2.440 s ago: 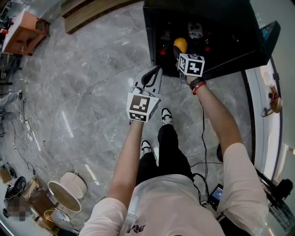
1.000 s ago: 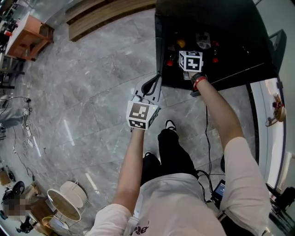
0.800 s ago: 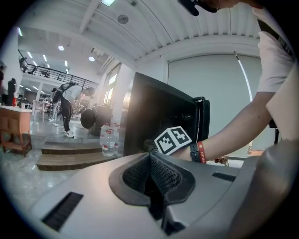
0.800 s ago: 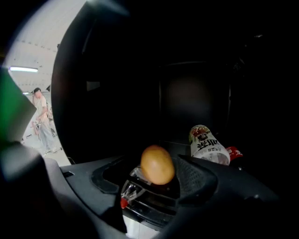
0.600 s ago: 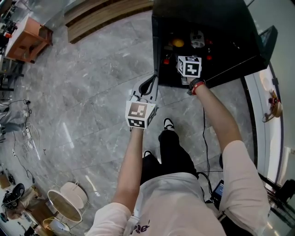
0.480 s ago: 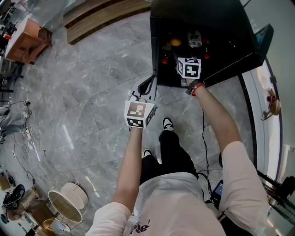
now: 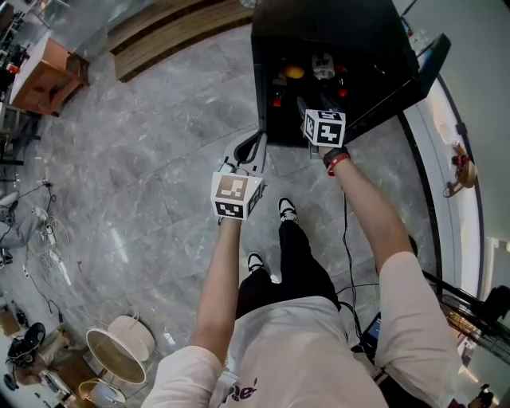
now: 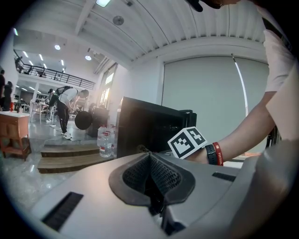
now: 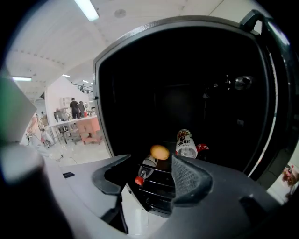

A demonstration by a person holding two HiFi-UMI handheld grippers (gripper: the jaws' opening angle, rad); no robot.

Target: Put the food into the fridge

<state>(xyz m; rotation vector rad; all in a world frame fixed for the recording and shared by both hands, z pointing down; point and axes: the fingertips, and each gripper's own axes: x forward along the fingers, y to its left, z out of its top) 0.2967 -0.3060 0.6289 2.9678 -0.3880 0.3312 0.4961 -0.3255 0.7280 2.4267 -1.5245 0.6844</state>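
Note:
The black fridge [image 7: 275, 40] stands open in front of me. An orange round food [image 7: 294, 72] [image 9: 160, 151] lies on its wire shelf beside a white can [image 7: 323, 64] [image 9: 186, 144] and a red-capped bottle [image 9: 140, 178]. My right gripper [image 7: 309, 110] [image 9: 149, 179] hovers at the fridge's front edge, short of the shelf. Its jaws stand wide and are closing, with nothing between them. My left gripper [image 7: 251, 146] [image 8: 150, 186] is shut and empty, out over the floor just left of the fridge's side wall [image 8: 140, 128].
The fridge door [image 7: 430, 60] swings out to the right. A wooden step [image 7: 159, 24] and an orange table [image 7: 40, 64] lie at the far left. Round white stools [image 7: 119, 343] and cables sit at the lower left. My feet [image 7: 287, 209] are close behind the fridge opening.
The right gripper has let go of the orange food on the shelf and drawn back out of the fridge towards me. The left gripper has barely moved.

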